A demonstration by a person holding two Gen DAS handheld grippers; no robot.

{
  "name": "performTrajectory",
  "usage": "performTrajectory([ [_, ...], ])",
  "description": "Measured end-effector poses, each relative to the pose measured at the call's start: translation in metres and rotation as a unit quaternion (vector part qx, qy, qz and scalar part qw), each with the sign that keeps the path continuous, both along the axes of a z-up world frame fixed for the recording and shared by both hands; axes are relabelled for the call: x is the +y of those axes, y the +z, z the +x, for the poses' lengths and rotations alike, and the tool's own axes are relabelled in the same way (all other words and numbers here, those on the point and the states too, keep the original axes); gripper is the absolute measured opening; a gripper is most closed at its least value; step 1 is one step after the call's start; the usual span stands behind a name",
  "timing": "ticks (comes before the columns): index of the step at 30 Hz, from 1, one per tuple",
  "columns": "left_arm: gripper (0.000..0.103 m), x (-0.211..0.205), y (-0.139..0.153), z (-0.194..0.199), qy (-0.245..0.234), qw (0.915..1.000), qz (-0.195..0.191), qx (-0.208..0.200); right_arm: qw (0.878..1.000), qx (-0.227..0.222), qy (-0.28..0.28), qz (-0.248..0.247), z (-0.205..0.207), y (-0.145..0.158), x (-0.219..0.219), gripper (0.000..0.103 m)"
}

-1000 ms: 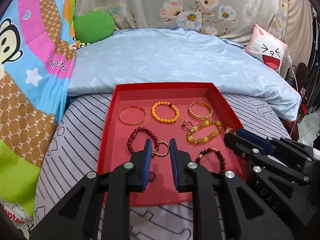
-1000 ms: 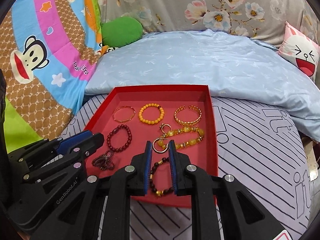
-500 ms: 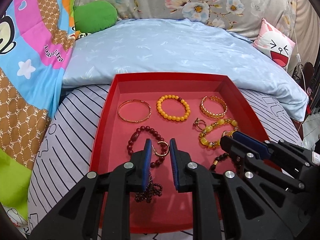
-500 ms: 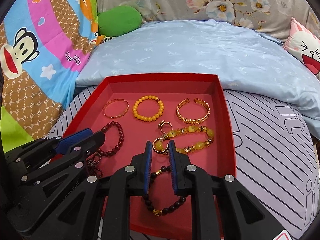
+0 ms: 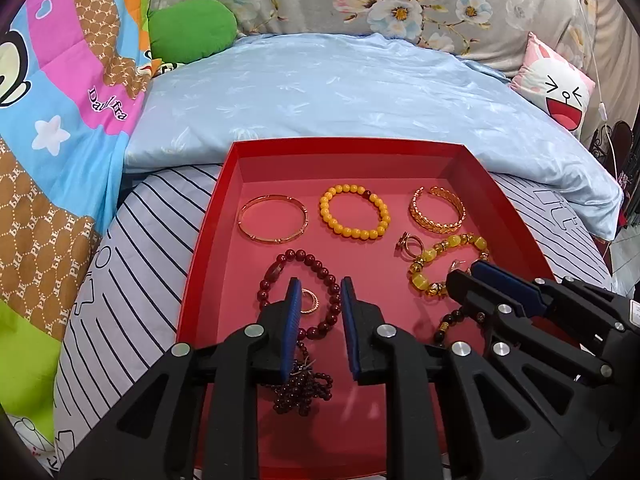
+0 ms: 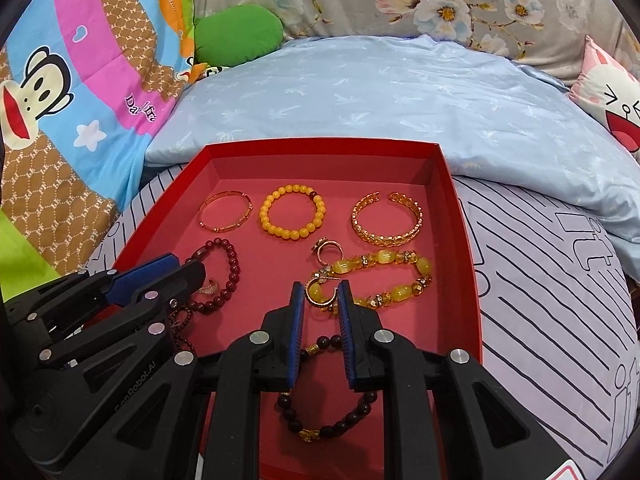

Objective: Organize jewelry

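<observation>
A red tray [image 5: 208,240] [image 6: 460,216] holds the jewelry. In its far row lie a thin gold bangle [image 5: 273,219], a yellow bead bracelet [image 5: 354,217] and a gold cuff [image 5: 437,215]. My left gripper [image 5: 319,286] is open above a small gold ring [image 5: 309,301] that lies inside a dark red bead bracelet [image 5: 316,268]. My right gripper [image 6: 320,288] is open around a gold hoop earring [image 6: 322,292] beside a yellow stone bracelet [image 6: 384,276]. A dark bead bracelet [image 6: 328,412] lies under it.
A gold ring [image 6: 328,250] lies mid-tray, and a bunched dark bead string [image 5: 302,390] lies under my left gripper. The tray rests on a striped cushion [image 6: 560,280]. A light blue quilt [image 5: 360,92] lies behind, with pillows beyond.
Both grippers have moved forward and lower over the tray. The left one now frames the small gold ring, and the right one now frames the hoop earring.
</observation>
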State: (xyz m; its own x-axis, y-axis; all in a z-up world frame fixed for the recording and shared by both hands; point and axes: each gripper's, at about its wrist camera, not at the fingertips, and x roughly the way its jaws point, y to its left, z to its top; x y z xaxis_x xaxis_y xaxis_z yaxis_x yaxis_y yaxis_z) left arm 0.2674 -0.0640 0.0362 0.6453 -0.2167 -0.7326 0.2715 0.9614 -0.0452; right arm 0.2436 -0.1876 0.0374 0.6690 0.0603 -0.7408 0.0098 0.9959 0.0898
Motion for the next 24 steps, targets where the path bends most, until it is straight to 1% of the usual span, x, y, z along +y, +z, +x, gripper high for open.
performTrajectory([
  [2,0.030,-0.001,0.002,-0.002,0.003,1.0000,0.002,-0.007,1.000,-0.001,-0.001,0.000,0.000,0.000,0.000,0.020],
  [4,0.034,-0.001,0.004,-0.003,0.004,0.9999,0.003,-0.013,1.000,-0.004,-0.004,-0.001,-0.001,0.002,-0.001,0.021],
  [13,0.034,-0.003,0.021,-0.016,0.003,0.9996,0.003,-0.028,1.000,-0.018,-0.009,0.000,-0.015,0.018,-0.004,0.022],
  [16,0.034,-0.004,0.028,-0.025,0.001,0.9994,0.003,-0.034,1.000,-0.023,-0.010,0.000,-0.024,0.024,-0.005,0.022],
  [19,0.034,-0.003,0.034,-0.037,0.002,0.9991,0.006,-0.043,0.999,-0.031,-0.014,-0.004,-0.036,0.030,-0.004,0.025],
  [24,0.034,-0.001,0.037,-0.059,0.003,0.9988,0.009,-0.047,0.999,-0.037,-0.017,-0.008,-0.058,0.033,-0.002,0.027],
])
